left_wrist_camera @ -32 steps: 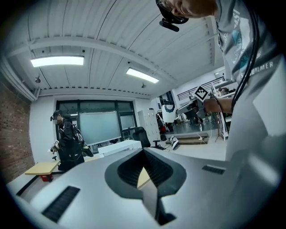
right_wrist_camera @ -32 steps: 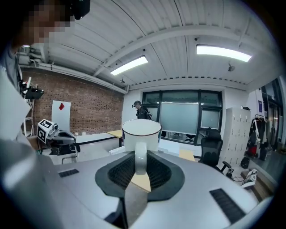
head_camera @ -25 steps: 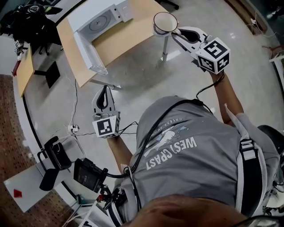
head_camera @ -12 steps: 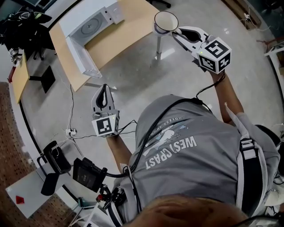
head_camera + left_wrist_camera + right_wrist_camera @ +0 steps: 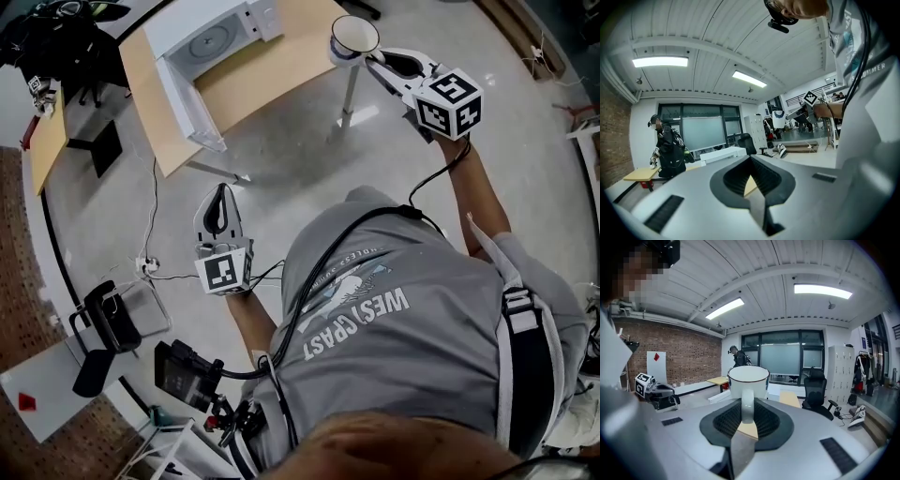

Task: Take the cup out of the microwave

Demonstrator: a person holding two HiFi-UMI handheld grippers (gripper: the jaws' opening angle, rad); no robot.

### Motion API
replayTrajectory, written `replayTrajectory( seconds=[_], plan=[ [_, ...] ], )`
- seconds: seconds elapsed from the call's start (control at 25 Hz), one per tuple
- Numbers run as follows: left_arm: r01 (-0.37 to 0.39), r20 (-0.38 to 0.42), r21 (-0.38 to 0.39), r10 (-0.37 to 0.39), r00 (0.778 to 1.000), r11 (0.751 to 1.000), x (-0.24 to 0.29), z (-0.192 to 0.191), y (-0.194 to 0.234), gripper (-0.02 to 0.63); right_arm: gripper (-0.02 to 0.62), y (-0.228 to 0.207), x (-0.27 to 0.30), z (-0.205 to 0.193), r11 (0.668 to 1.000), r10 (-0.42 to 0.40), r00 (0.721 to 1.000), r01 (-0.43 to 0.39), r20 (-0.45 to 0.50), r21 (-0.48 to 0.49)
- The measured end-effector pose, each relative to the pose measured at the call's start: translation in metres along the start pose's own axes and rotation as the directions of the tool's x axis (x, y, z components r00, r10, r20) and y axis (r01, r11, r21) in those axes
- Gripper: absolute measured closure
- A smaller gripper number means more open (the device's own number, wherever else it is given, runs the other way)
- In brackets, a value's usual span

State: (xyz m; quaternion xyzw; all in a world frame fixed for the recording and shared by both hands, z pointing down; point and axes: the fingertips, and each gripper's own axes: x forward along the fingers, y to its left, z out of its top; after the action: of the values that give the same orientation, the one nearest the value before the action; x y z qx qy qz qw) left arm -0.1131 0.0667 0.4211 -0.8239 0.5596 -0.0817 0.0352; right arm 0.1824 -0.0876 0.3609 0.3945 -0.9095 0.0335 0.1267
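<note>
Head view: the microwave stands on a wooden tabletop, its door swung open and the turntable inside bare. The white cup is outside the microwave, held in the air well to its right and seen over the tabletop's corner. The right claw is pinching the cup by its handle; in the right gripper view the handle stands upright between the two jaws, the cup's dark-rimmed mouth facing up. The left claw hangs over the floor, nearer the person than the microwave, jaws pressed together with nothing between them.
</note>
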Motion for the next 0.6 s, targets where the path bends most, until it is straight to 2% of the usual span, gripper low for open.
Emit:
replayTrajectory(
  seconds=[0.12, 0.24, 0.4, 0.6],
  plan=[
    [-0.005, -0.022, 0.004, 0.005, 1.000, 1.000, -0.001, -0.008, 0.001, 0.561, 0.525, -0.009, 0.017, -0.007, 1.000, -0.005, 1.000, 0.006, -0.008, 0.017],
    [-0.021, -0.024, -0.033, 0.021, 0.999, 0.999, -0.010, -0.010, 0.007, 0.561, 0.525, -0.015, 0.036, -0.008, 1.000, -0.018, 0.999, 0.019, -0.030, 0.025],
    [-0.052, -0.085, -0.018, 0.050, 0.995, 0.999, -0.014, -0.009, 0.033, 0.561, 0.525, -0.032, 0.071, 0.000, 0.998, -0.043, 0.997, 0.045, -0.059, 0.041],
    [-0.112, -0.119, -0.014, 0.110, 0.987, 0.994, 0.014, -0.015, 0.061, 0.561, 0.525, -0.074, 0.134, -0.010, 0.997, -0.040, 0.995, 0.046, -0.097, 0.056]
  ],
)
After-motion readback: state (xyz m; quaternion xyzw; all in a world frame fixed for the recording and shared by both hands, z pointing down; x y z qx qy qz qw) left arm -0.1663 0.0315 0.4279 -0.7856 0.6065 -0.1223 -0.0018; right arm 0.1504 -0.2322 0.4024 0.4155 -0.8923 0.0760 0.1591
